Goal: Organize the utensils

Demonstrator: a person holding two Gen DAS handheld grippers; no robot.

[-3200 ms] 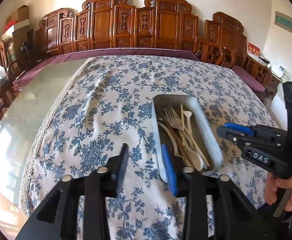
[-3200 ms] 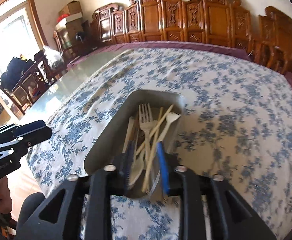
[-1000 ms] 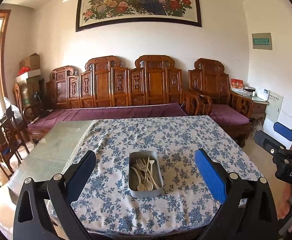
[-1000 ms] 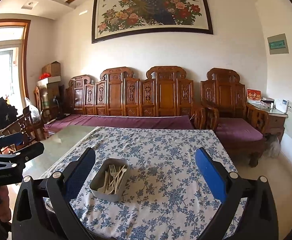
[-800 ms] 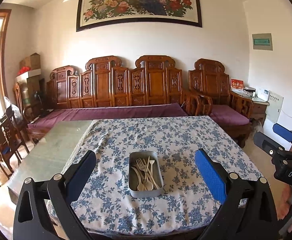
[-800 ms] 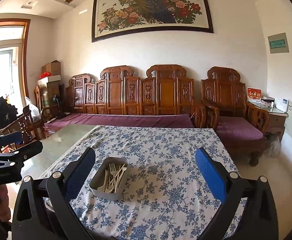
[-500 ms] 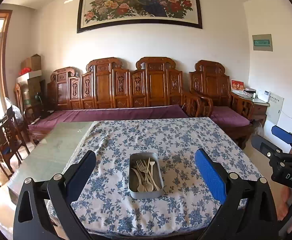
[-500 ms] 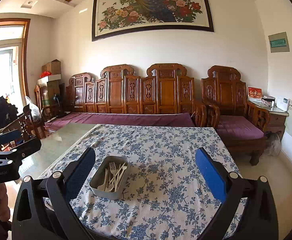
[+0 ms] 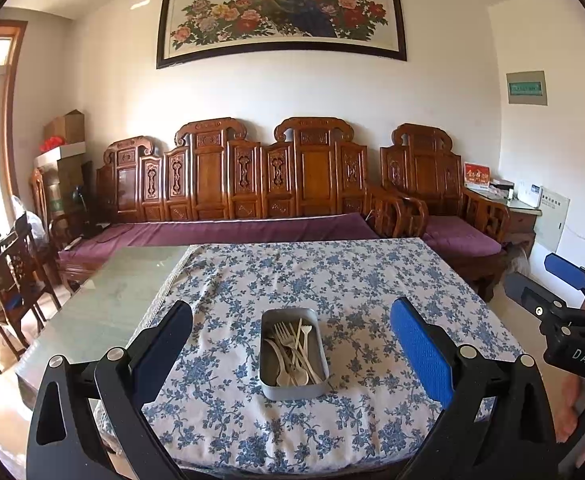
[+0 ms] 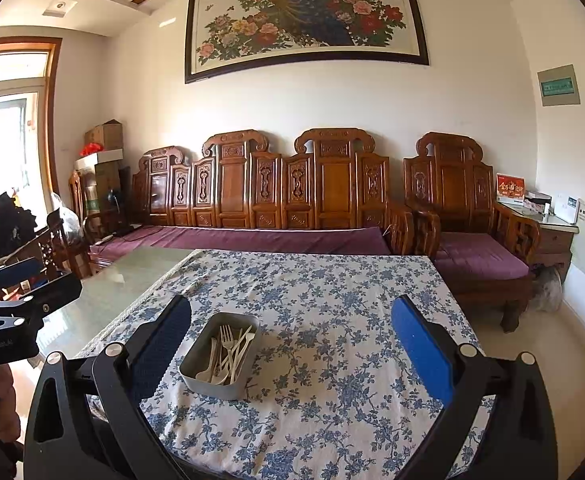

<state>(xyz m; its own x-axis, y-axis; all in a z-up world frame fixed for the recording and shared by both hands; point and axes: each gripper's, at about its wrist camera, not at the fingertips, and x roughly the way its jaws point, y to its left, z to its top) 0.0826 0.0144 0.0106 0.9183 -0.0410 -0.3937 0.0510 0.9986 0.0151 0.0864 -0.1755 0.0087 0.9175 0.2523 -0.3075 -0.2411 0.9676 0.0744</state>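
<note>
A grey metal tray [image 9: 276,390] rests on the blue-flowered tablecloth [image 9: 356,280] near the table's front edge. Inside it lie several pale forks and spoons [image 9: 292,350] in a loose pile. In the right wrist view the same tray [image 10: 208,386] sits left of centre with the utensils [image 10: 230,354] in it. My left gripper [image 9: 291,350] is held well back from the table, open wide and empty. My right gripper [image 10: 291,350] is also back, open wide and empty. Each gripper shows at the edge of the other's view.
The cloth covers the right part of a glass-topped table [image 9: 104,304]. A carved wooden bench with purple cushions [image 9: 228,228] stands behind it, and an armchair [image 9: 444,208] at the right. Wooden chairs [image 9: 16,280] stand at the left. A hand [image 9: 572,416] holds the right gripper.
Over three seconds both grippers have pulled back and up from the tray and opened from narrow to wide. In the last second the views hardly shift.
</note>
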